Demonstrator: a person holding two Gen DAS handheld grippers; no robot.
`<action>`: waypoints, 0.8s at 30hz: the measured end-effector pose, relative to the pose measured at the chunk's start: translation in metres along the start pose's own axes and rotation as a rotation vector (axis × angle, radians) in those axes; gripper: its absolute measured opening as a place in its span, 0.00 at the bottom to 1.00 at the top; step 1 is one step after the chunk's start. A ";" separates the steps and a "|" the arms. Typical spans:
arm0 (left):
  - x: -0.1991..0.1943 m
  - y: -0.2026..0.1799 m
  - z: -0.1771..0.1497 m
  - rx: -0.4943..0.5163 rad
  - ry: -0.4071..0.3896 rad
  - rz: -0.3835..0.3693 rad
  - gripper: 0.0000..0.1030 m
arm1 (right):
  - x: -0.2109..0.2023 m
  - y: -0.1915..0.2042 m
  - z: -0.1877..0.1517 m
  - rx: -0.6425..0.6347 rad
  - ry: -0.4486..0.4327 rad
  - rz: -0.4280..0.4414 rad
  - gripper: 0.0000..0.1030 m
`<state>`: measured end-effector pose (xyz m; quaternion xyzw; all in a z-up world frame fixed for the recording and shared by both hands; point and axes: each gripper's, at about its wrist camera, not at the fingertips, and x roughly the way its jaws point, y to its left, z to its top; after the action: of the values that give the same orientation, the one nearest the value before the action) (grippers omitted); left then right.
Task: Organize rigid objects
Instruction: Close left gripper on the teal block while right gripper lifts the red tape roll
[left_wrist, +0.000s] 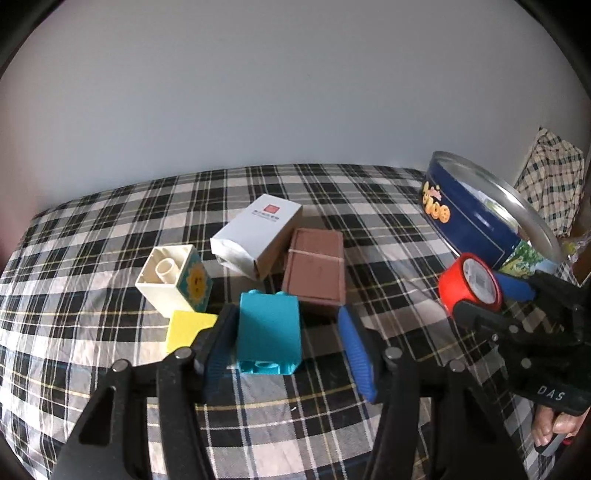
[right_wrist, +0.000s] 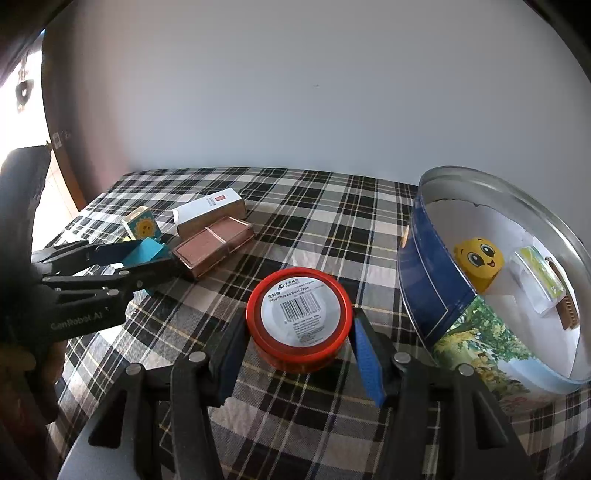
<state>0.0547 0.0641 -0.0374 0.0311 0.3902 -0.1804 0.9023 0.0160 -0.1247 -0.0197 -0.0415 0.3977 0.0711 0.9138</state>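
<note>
Two grippers: both hand-held grippers work over the plaid-covered desk (right_wrist: 295, 206), each straddling one thing.
Left hand-held gripper (left_wrist: 286, 345): jaws spread wide around the teal block (left_wrist: 267, 332); the left pad looks close to or touching the block's side, the right pad stands clear, so nothing is gripped.
Right hand-held gripper (right_wrist: 299, 343): fingers flank the red tape case (right_wrist: 299, 317); both pads look at or near its rim, and whether they already pinch it cannot be told.
Step in hand: judged as picking up tape case and block for the tin (right_wrist: 491, 280), which stands just right of the tape case.
Doing it well: the left should centre the block between the pads before closing, pressing on flat faces, not on the studded end. The right should pinch across the round case's full width, or it may squirt out.
Tin: round metal, blue printed wall, bare silver rim, tilted open toward the camera; it already holds a yellow smiley block (right_wrist: 478, 264) and a small packet (right_wrist: 541, 280).
Teal block: hard glossy plastic, studs on its near end.
Tape case: shallow red plastic disc with a flat white barcode label.
Waiting: cream sun block (left_wrist: 173, 275), hollow underside up; yellow piece (left_wrist: 186, 328) beside it; white carton (left_wrist: 256, 232), crumpled at one end; brown case (left_wrist: 316, 271), banded.
Cloth: wrinkled; things may snag if dragged.
</note>
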 end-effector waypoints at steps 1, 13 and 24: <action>0.000 0.000 0.000 0.001 0.000 0.002 0.54 | 0.000 0.000 0.000 0.000 0.000 0.001 0.55; 0.018 -0.006 -0.004 -0.011 0.088 -0.020 0.30 | 0.002 -0.003 -0.001 0.022 0.007 0.016 0.55; 0.002 -0.016 -0.004 -0.052 -0.004 0.003 0.29 | -0.021 -0.005 0.002 0.018 -0.120 0.007 0.55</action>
<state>0.0477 0.0496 -0.0408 0.0077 0.3929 -0.1690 0.9039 0.0036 -0.1312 -0.0028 -0.0273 0.3428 0.0731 0.9362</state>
